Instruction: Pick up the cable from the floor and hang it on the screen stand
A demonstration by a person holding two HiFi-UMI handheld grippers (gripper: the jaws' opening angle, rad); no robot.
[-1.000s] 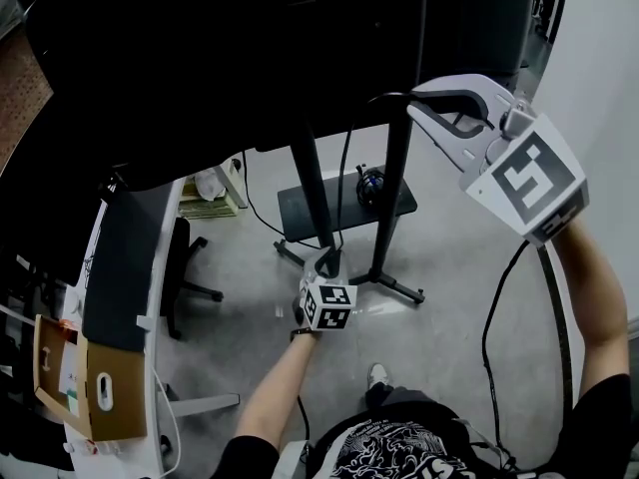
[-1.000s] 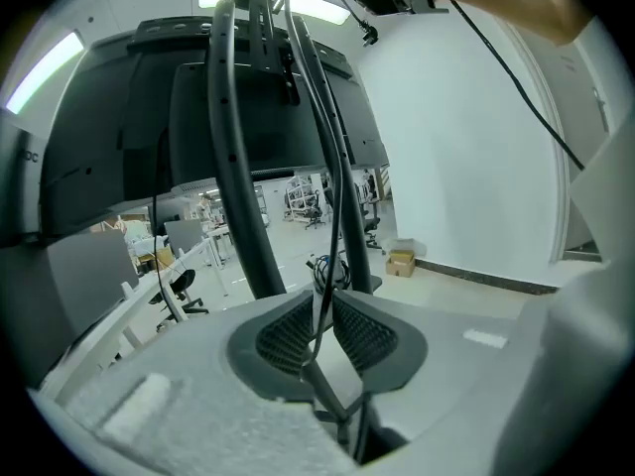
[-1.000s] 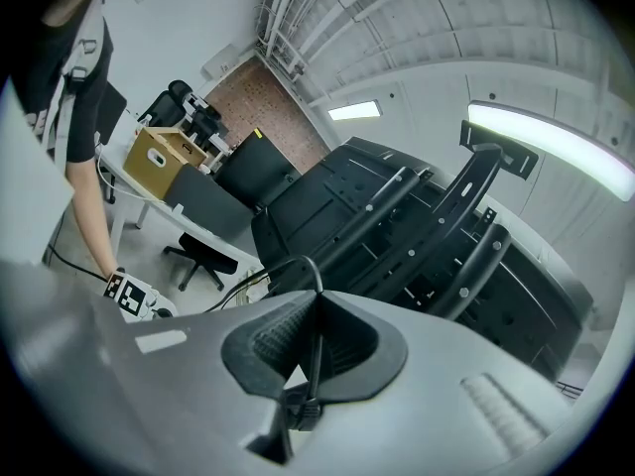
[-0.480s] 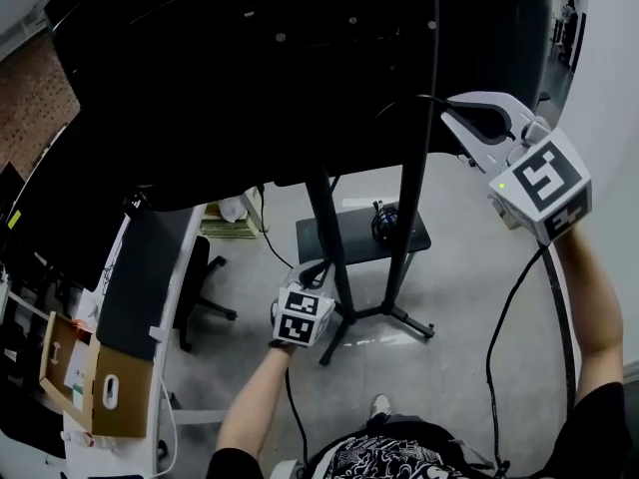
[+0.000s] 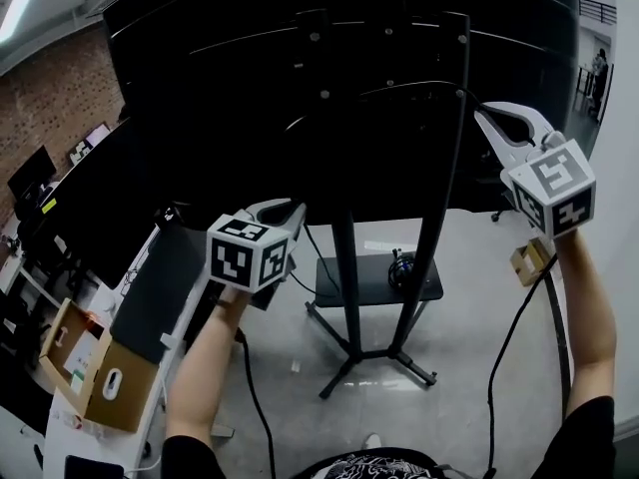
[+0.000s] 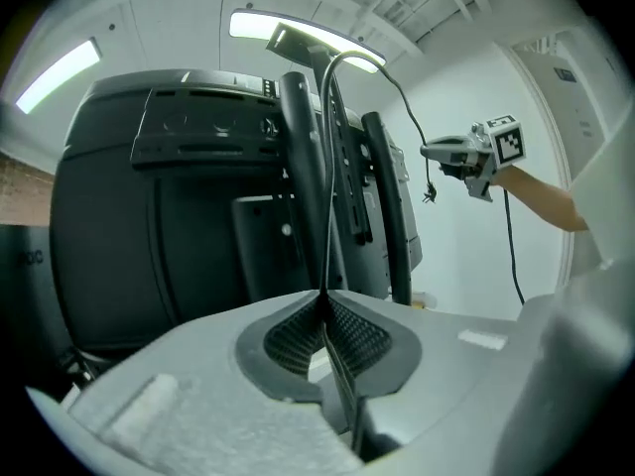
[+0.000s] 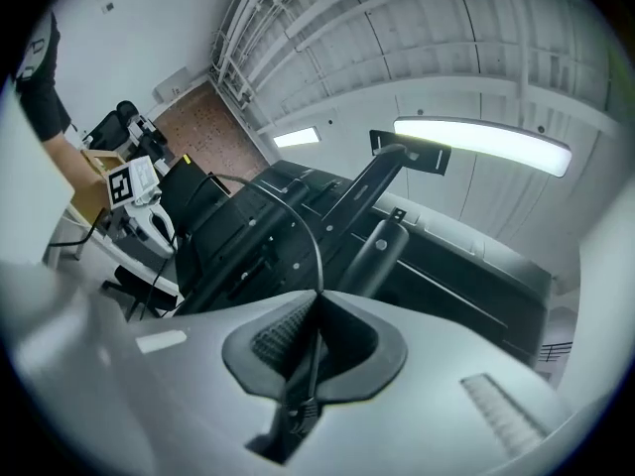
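The left tongs (image 6: 323,305) are shut tight on the thin black cable (image 6: 327,167). The right tongs (image 7: 316,300) pinch the same cable too. The cable goes up from both and bends in a curve between them, high in the air, near the top of the screen stand (image 5: 345,267). The grey floor (image 5: 469,297) is far below.

Open brown cardboard box (image 5: 90,377) sits at the near end of a dark-topped, white-edged table (image 5: 150,292). Red brick wall (image 5: 60,108) stands far beyond the box. A smaller tan carton (image 5: 529,260) is well to the box's right. Grey concrete floor (image 5: 290,407) is just right of the box.
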